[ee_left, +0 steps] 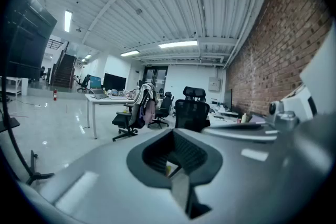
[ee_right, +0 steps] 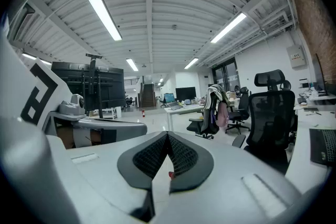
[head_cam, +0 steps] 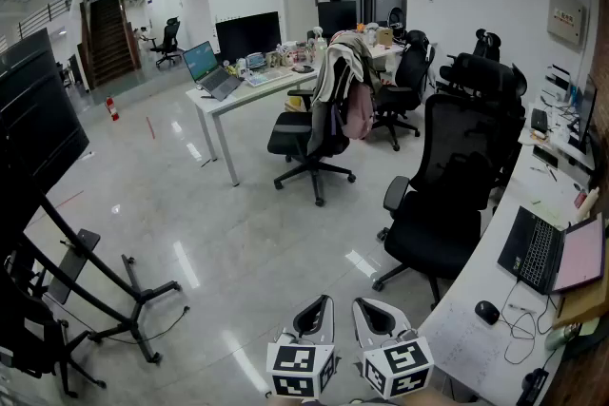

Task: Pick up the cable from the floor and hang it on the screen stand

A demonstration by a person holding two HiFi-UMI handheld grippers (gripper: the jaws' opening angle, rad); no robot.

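Hovering above the glossy floor (head_cam: 238,242), 2 grey tools, left tool (head_cam: 320,303) and right tool (head_cam: 367,307), are pressed together, empty; 1 thin black cable (head_cam: 174,320) lies beside 1 black tubular screen stand (head_cam: 114,285).

Glossy smooth floor (head_cam: 238,233), rough brick wall (ee_left: 278,44), mesh-backed chair (head_cam: 466,157)

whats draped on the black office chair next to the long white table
A pale jacket and a pink garment hang over the black office chair, covering its backrest. The seat and wheeled base show; anything beneath the clothes is hidden.
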